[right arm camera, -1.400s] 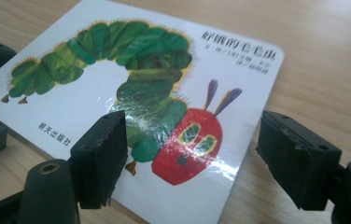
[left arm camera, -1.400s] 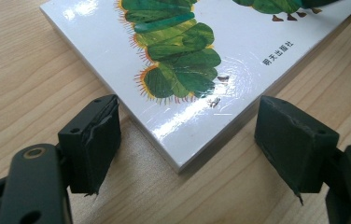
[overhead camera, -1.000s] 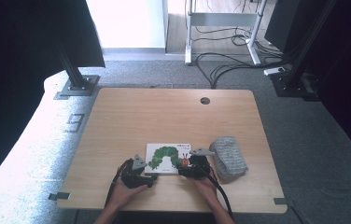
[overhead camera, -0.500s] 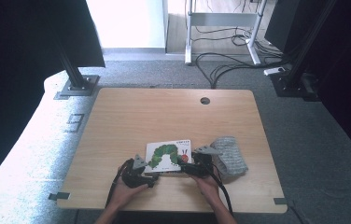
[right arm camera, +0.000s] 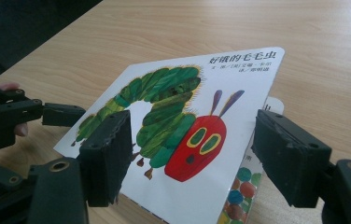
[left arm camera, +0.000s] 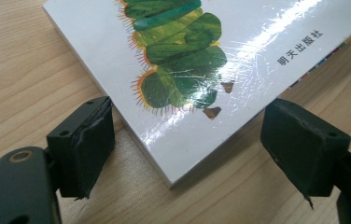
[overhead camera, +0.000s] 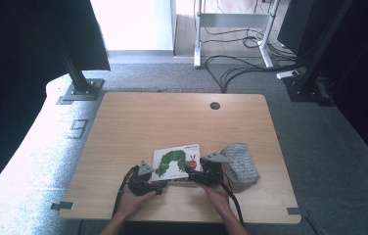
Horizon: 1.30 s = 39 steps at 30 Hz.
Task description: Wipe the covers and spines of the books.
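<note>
1. Left gripper [left arm camera: 187, 140]: jaws wide, nothing clamped. Parked astride the near corner of the book [overhead camera: 174, 161], pads clear of both edges. Probably set there to steady the book while the other side works.
2. Right gripper [right arm camera: 192, 154]: jaws wide too, having just closed a little. Lower edge of the front cover [right arm camera: 178, 107] sits between them, no pad seen pressing on it.
3. Cover tilted up off the coloured pages [right arm camera: 239, 186] on the opening side; cannot tell what props it up, maybe one jaw underneath. Looks like opening the book, early stage.
4. Book lying on the near middle of the table [overhead camera: 172, 122], caterpillar side up, angled slightly, between both grippers. Close to the person, so easy reach for both hands.
5. Grey cloth [overhead camera: 241, 164] just right of the book, beside the right gripper, untouched, out of the cover's swing.
6. Next likely: pinch the cover edge, swing it over towards the left gripper. Risk: glossy cover slipping, book sliding.
</note>
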Tool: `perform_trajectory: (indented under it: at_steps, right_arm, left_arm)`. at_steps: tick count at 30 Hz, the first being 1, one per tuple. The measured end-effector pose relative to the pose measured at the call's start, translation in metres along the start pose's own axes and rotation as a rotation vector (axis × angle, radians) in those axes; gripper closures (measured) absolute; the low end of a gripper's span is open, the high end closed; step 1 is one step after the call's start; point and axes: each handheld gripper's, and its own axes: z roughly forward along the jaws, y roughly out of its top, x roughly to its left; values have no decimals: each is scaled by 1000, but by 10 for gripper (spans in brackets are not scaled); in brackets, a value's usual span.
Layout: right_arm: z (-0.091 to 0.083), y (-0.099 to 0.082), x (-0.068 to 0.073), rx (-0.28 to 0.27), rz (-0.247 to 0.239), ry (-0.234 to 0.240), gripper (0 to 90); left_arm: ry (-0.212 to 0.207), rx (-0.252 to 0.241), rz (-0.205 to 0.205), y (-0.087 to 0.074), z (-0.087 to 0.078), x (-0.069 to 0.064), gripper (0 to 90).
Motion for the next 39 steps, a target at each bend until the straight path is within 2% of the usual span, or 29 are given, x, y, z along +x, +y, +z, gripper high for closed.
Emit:
perform_trajectory:
  at_steps: [2,5,8,11,19,27,39]
  right_arm:
    - [-1,0,1,1,-10,-3,281]
    - [0,0,0,6,-14,-2,290]
    - [2,-1,-6,12,-10,8,311]
    - [7,-3,-13,23,0,-3,318]
    - [18,5,-26,15,20,41,376]
    - [29,6,-27,30,25,79,427]
    - [24,8,-31,-2,17,119,545]
  left_arm:
    - [-9,-4,-21,0,0,1,197]
    - [-13,-6,-25,0,0,2,196]
    - [-15,-9,-30,0,0,2,196]
    - [-17,-9,-32,0,0,2,195]
    - [-7,-4,-22,0,0,1,195]
    - [-6,-4,-21,0,1,1,195]
    - [-11,-3,-17,0,0,1,192]
